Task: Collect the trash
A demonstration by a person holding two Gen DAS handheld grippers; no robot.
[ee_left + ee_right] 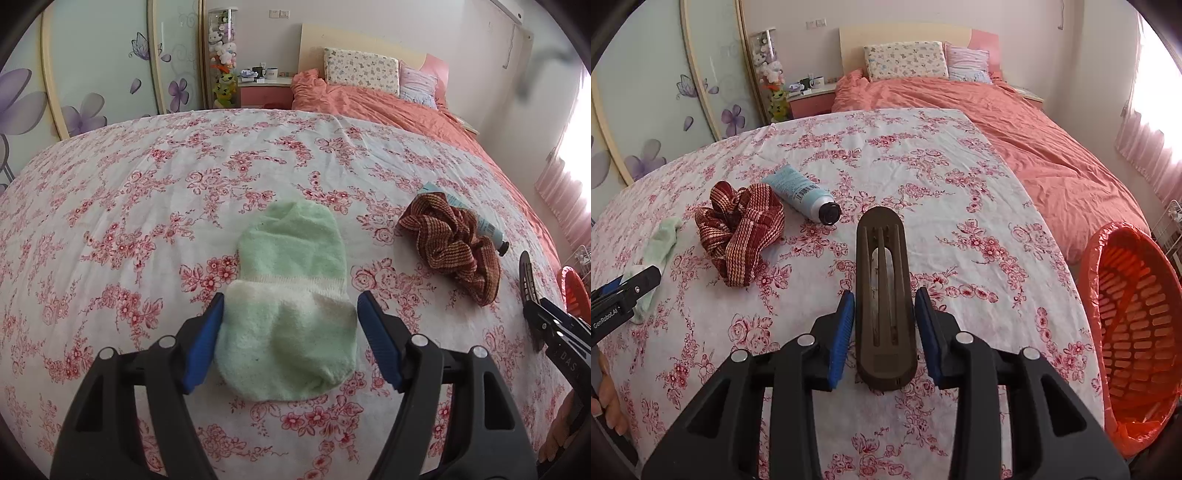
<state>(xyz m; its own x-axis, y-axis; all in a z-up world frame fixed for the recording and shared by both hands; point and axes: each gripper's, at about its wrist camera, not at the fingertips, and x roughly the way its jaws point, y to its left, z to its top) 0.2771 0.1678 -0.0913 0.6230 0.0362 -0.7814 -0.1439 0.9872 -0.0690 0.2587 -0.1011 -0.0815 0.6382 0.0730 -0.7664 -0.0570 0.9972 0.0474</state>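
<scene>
Pick-up step. Right gripper (884, 325) brackets the brown comb (882, 295), pads just clear; squeeze, then carry right to the bin (1137, 332). Left gripper (290, 332) spread around the sock (291, 295), centre of sheet (110, 184).

This is a bedroom in a home. A bed (1015, 147) with a rumpled salmon-pink duvet fills the upper right of the frame, two pillows (908, 61) propped against a pale headboard (905, 37). At the upper left stand sliding wardrobe doors (665, 92) printed with purple flowers and butterflies. Between them and the bed sits a pink nightstand (812, 99) with mugs, beside a clear tube of plush toys (770, 70). Pink curtains (1145, 155) hang at a bright window on the right edge.
</scene>
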